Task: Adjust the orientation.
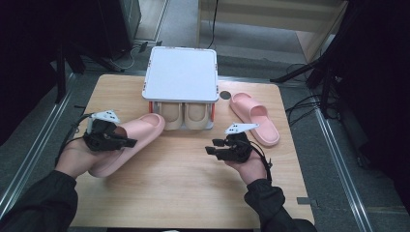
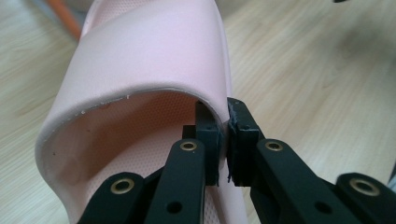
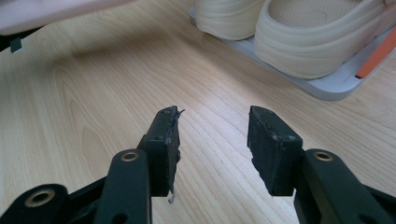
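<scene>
The left gripper [image 1: 126,142] is clamped on the side edge of the strap of a pink foam slide sandal [image 1: 126,140], one jaw inside the strap and one outside, as the left gripper view shows [image 2: 223,140]. That sandal lies at the table's left with its long axis slanting from the person's left hand [image 1: 80,157] toward the small white two-tier shoe rack [image 1: 181,72] at the far middle, its toe just beside the rack's lower shelf. The likely move, judging by this, is a push along that axis, and the left hand is plainly the nearer one. The right gripper [image 1: 212,146] hovers over bare wooden tabletop [image 1: 183,193], jaws wide and holding nothing [image 3: 212,142]. Counted: two pink sandals, the second [image 1: 255,118] lying right of the rack, and two cream sandals [image 1: 184,116] already on the lower shelf.
</scene>
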The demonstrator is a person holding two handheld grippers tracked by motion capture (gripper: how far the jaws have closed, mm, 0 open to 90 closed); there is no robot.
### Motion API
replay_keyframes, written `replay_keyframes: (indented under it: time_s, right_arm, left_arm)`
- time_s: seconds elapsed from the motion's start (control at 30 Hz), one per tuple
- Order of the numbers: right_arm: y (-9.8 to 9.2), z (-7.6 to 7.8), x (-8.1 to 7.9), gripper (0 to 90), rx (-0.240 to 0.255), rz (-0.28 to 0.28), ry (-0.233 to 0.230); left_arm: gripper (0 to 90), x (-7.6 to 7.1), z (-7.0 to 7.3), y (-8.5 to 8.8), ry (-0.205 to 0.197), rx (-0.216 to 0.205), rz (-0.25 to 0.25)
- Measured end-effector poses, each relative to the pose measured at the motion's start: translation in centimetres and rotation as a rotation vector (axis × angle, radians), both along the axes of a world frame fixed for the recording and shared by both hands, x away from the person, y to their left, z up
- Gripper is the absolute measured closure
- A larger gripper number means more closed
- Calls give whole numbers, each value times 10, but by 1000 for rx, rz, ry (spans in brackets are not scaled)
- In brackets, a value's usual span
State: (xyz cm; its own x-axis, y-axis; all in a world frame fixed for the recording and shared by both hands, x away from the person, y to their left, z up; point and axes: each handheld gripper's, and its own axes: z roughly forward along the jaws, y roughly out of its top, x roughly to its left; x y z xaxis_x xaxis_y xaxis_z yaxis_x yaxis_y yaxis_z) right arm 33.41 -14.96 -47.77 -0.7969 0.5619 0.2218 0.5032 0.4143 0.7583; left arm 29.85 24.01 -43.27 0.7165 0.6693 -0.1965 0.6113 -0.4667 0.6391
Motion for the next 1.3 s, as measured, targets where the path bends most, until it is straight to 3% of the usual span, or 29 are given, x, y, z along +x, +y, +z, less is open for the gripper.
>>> replay_keyframes:
  time_s: [0.17,0.3,0.67,0.9,1.3]
  right_arm:
    - [2,1,-2,550,1,7,-1]
    - [2,1,-3,553,-3,8,1]
    - [9,-3,-7,562,-30,20,5]
    - [10,-6,-13,565,-53,23,8]
    - [15,-12,-17,566,-79,31,14]
  left_arm:
    - [846,-5,-5,-28,-14,2,-65]
    - [846,-7,-14,-47,-5,-12,-88]
    - [843,-8,-38,-75,8,-26,-119]
    - [838,-4,-51,-80,62,-30,-119]
    - [802,-6,-61,-83,74,-22,-172]
